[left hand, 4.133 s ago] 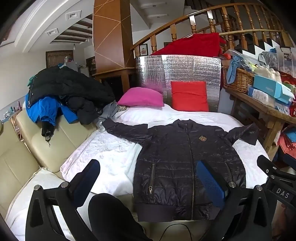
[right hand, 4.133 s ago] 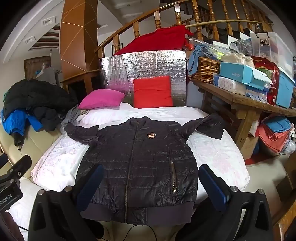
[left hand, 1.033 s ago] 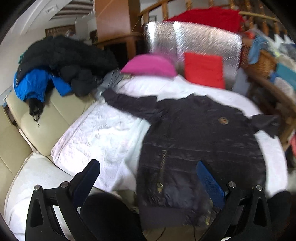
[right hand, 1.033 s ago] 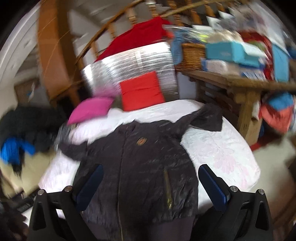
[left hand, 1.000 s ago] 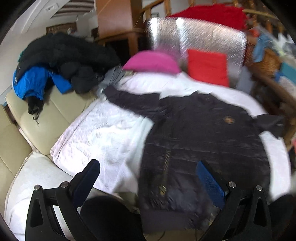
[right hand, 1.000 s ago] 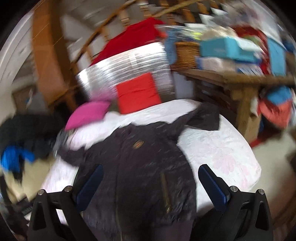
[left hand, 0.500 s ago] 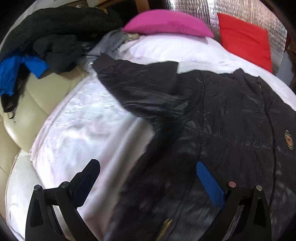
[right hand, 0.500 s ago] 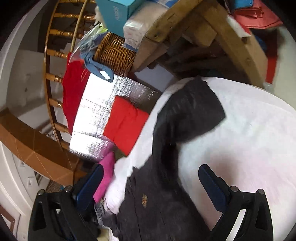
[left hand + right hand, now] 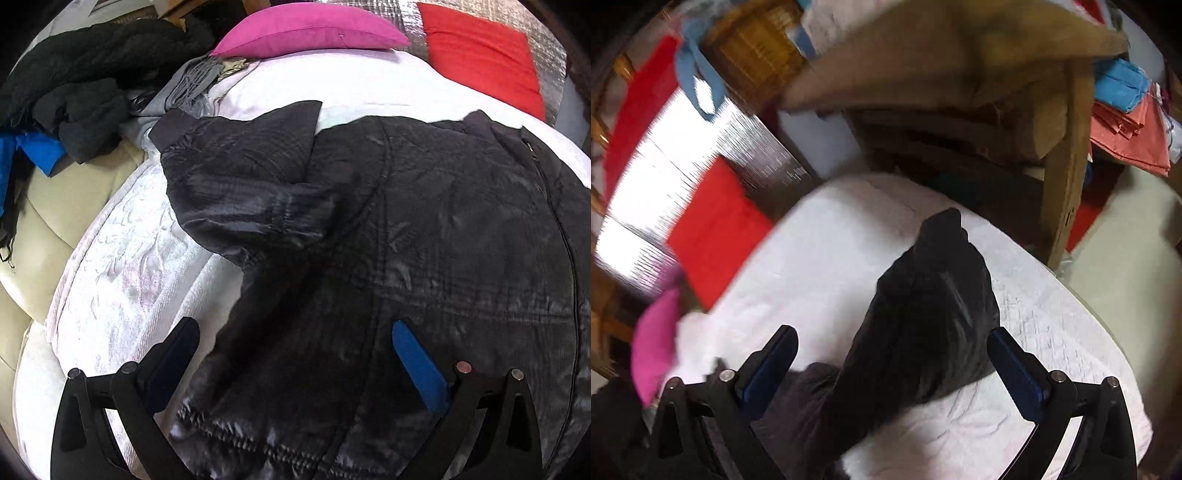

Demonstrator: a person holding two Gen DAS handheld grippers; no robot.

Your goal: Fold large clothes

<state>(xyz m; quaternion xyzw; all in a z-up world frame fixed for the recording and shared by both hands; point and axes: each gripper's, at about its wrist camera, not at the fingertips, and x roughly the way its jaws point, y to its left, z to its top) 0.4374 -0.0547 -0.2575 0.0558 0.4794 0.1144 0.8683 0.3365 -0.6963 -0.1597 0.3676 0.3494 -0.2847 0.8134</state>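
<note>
Both jaws spread wide, empty: left gripper [image 9: 295,358] w/ right gripper [image 9: 892,363] over black quilted puffer jacket [image 9: 424,229]; slick sleeve near mattress edge could slip off.

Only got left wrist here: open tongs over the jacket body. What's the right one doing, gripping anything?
Observer: No. The right tongs are open with nothing clamped, lined up on the jacket's sleeve on that side.
Operator: Sleeve flat or already folded in?
Observer: Not folded in. It lies stretched out on the white bedcover, away from the body.
Operator: Which way does the cuff point?
Observer: The cuff points toward the wooden table beside the bed.
</note>
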